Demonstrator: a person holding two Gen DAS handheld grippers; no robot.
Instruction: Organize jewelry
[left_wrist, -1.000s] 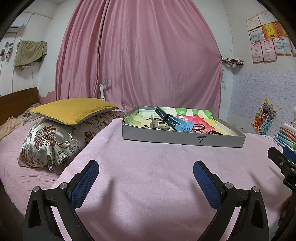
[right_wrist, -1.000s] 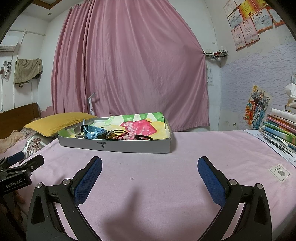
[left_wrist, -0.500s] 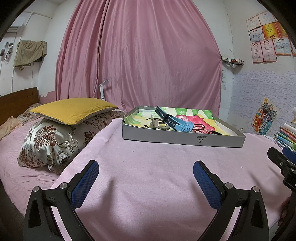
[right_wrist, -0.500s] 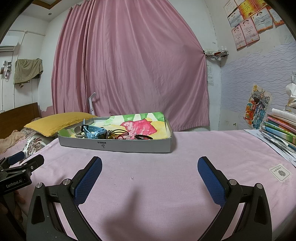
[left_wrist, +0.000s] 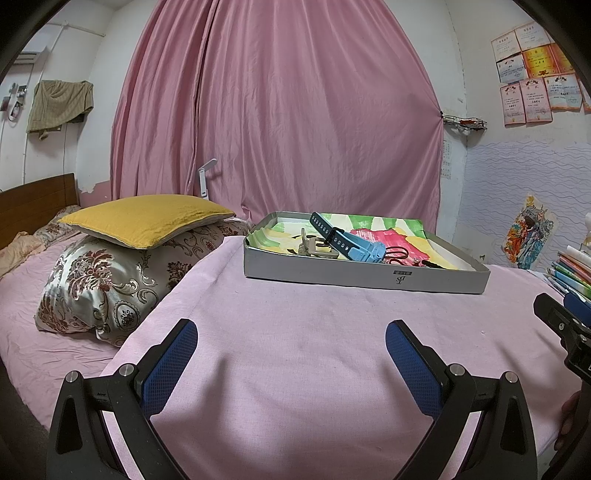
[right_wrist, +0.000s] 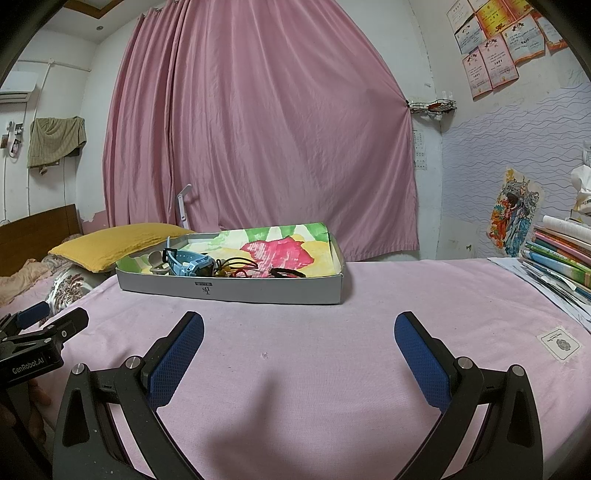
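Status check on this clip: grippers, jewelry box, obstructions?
Left gripper open, empty. Right gripper open, empty. Blue watch in grey box, untouched. Path clear.

"GenRobot.AI" is printed in white on the black body of the left gripper (right_wrist: 44, 332), seen at the edge of the right wrist view. A small dark logo on the front wall of the grey tray (right_wrist: 205, 290) and the wall certificates (right_wrist: 491, 59) are too small to read.

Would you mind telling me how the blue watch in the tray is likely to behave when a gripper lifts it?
The blue watch has a perforated strap that curves and props up, so it probably flexes and dangles when lifted. It looks light plastic. It lies against the black cords, so one may snag and drag along inside the tray.
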